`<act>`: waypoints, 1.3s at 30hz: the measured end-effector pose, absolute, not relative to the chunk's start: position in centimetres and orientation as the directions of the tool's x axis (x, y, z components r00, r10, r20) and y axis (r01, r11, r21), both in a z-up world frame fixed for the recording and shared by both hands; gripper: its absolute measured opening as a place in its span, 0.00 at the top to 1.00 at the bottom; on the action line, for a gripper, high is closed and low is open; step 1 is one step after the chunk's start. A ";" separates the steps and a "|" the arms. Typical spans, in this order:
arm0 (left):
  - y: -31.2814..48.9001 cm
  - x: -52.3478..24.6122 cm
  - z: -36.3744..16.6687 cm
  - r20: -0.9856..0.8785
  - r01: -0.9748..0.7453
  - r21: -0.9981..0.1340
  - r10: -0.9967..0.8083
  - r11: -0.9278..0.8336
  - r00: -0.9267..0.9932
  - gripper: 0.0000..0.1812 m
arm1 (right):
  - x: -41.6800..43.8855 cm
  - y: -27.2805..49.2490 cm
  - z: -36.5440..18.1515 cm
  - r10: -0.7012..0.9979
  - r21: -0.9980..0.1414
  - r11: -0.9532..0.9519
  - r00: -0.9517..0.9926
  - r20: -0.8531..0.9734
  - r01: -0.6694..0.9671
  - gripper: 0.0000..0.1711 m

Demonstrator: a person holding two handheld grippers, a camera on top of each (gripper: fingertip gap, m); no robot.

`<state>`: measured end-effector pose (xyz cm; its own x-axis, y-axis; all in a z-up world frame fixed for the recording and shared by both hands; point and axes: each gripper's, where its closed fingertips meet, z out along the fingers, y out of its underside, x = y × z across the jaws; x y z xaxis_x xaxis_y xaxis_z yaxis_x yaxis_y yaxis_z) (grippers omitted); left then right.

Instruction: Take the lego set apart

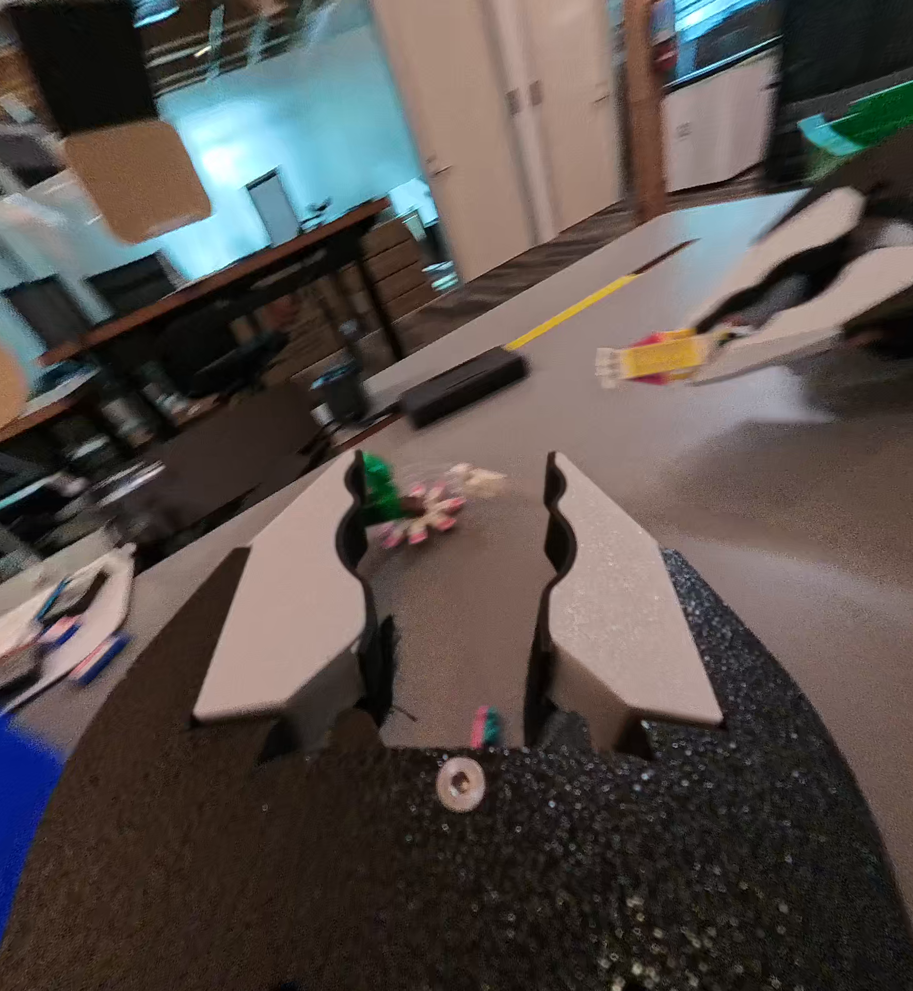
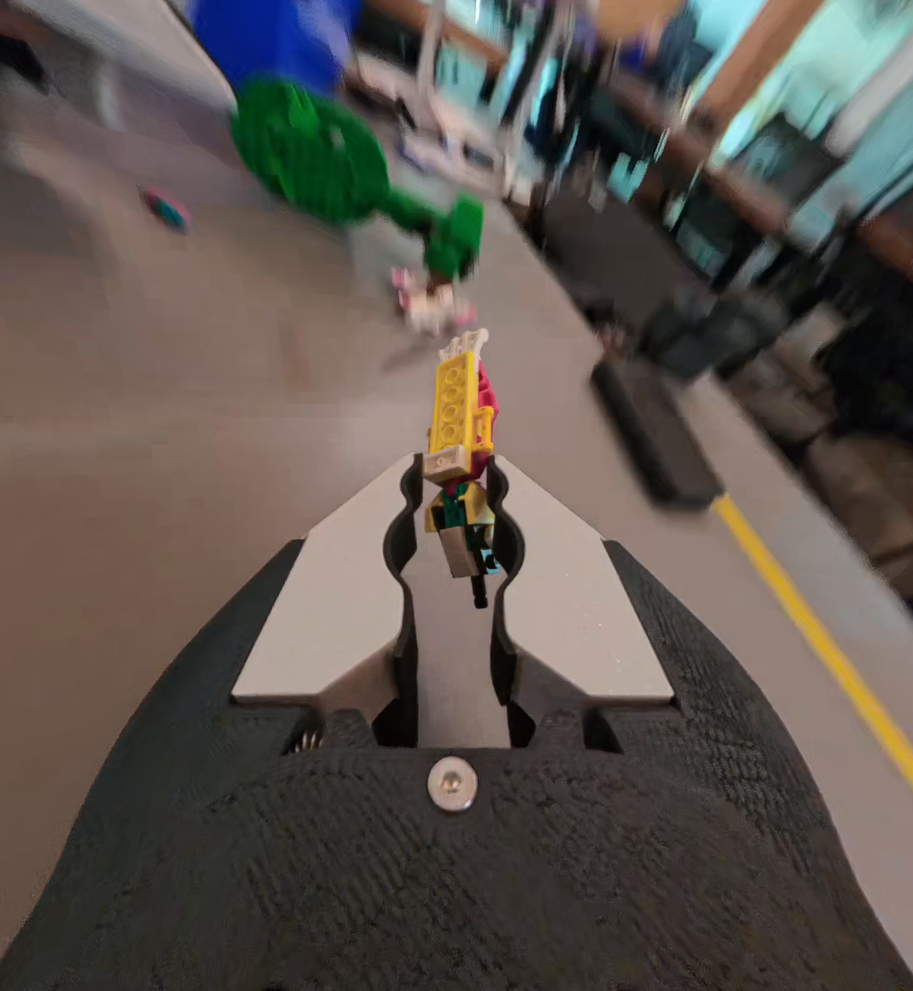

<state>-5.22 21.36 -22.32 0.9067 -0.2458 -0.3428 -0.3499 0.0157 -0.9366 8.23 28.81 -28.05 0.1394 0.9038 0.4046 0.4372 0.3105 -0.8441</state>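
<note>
My right gripper (image 2: 451,466) is shut on a lego piece (image 2: 454,407) of yellow, magenta, white and tan parts that sticks out past the fingertips above the grey table. The same gripper (image 1: 706,335) and piece (image 1: 652,358) show at the right of the left wrist view. My left gripper (image 1: 451,461) is open and empty, low over the table. Just beyond its left fingertip lies a green, pink and white lego cluster (image 1: 416,504). That cluster (image 2: 438,300) and a large green lego part (image 2: 314,155) lie blurred ahead in the right wrist view.
A small pink and teal lego bit (image 1: 486,726) lies between the left fingers near the base, and also shows in the right wrist view (image 2: 167,212). A black block (image 1: 465,386) lies by a yellow tape line (image 1: 572,311). A white tray of bricks (image 1: 52,622) sits left.
</note>
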 end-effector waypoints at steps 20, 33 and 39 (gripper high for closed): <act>18.9 3.9 -25.9 -0.534 -0.560 -0.816 -0.558 0.144 0.635 0.83 | 5.0 20.4 -25.9 0.090 -0.089 0.964 0.007 0.996 0.249 0.88; 18.5 4.3 -22.0 0.593 0.416 -0.796 -0.707 -0.440 0.385 0.77 | 4.8 20.5 -22.8 -0.058 0.001 0.946 0.166 0.984 0.325 0.88; 18.3 3.5 -20.4 0.693 0.565 -0.655 -0.697 -0.502 0.184 0.87 | 4.8 19.5 -21.8 -0.129 0.061 0.947 0.199 0.971 0.314 0.88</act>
